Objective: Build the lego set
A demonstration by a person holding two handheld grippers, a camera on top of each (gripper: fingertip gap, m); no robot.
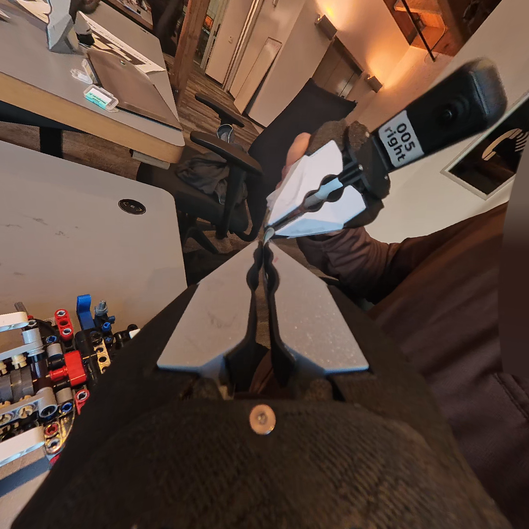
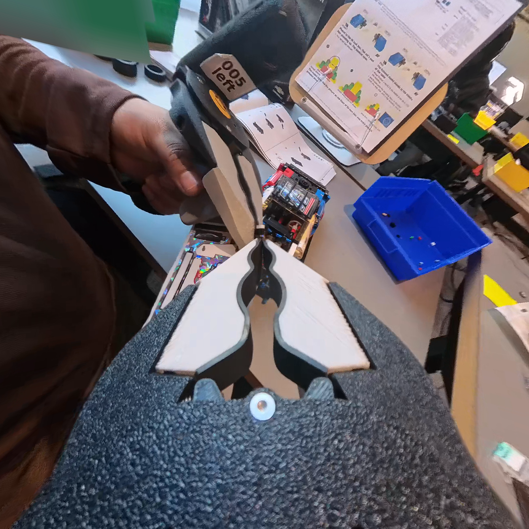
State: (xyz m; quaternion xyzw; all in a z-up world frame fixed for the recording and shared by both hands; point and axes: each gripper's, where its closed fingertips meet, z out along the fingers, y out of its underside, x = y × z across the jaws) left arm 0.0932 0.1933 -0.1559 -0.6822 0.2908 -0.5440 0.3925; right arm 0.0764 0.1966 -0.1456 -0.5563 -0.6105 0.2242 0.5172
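Fingertips of both my grippers meet in mid-air above the desk's near edge: left gripper [image 2: 259, 233] and right gripper [image 1: 269, 229] each pinched on the small pale sticker-like scrap [image 2: 260, 230] between them. Its shape and long axis I cannot make out. Beyond and below sits the half-built red, blue and black lego car [image 2: 294, 200], nearer my left.

Past me I see an office chair [image 1: 229, 177], a clipboard [image 1: 128, 83] on the far tabletop [image 1: 43, 74], and yellow bins [image 2: 509, 171].
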